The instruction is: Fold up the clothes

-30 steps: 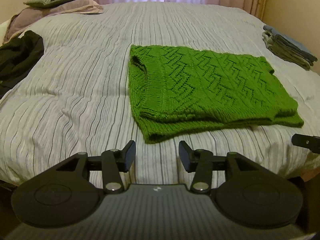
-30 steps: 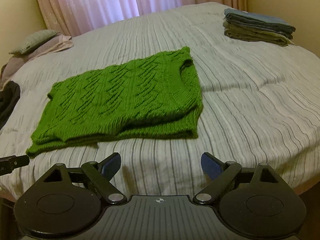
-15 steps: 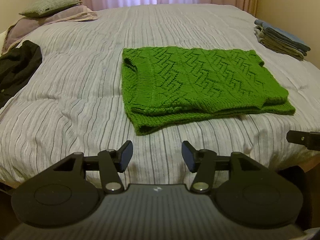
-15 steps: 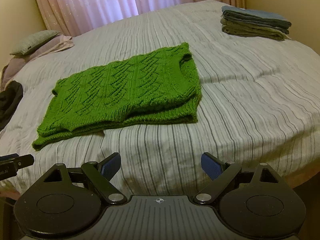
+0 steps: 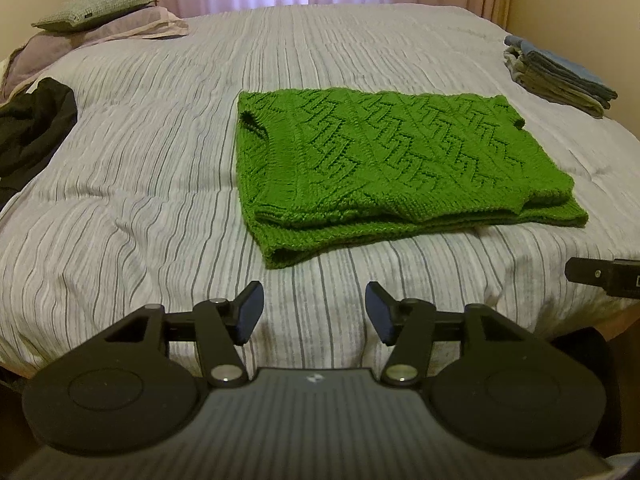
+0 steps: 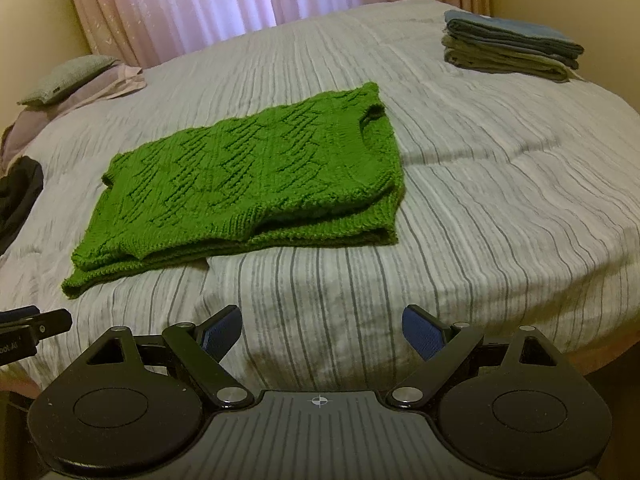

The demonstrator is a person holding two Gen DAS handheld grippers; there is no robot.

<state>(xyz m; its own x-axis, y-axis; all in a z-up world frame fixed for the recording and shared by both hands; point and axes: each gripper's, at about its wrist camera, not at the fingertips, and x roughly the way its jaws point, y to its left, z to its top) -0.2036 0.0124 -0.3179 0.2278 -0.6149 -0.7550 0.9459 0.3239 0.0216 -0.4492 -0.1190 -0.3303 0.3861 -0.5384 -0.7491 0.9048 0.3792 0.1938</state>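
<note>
Here, a green knitted sweater (image 5: 384, 164) lies folded flat near the middle of a bed (image 5: 152, 216) covered in a grey striped quilt. Both tongs hover over the bed's near edge, apart from the sweater. The left tongs (image 5: 315, 309) are part open and widening, with nothing between their pads. The right tongs (image 6: 322, 336) stand wide open and empty. A stack of folded clothes (image 6: 510, 44) sits at the bed's far right corner. A dark garment (image 5: 34, 128) lies bunched at the left edge, near pillows (image 5: 94, 12) before pink curtains (image 6: 192, 4).
</note>
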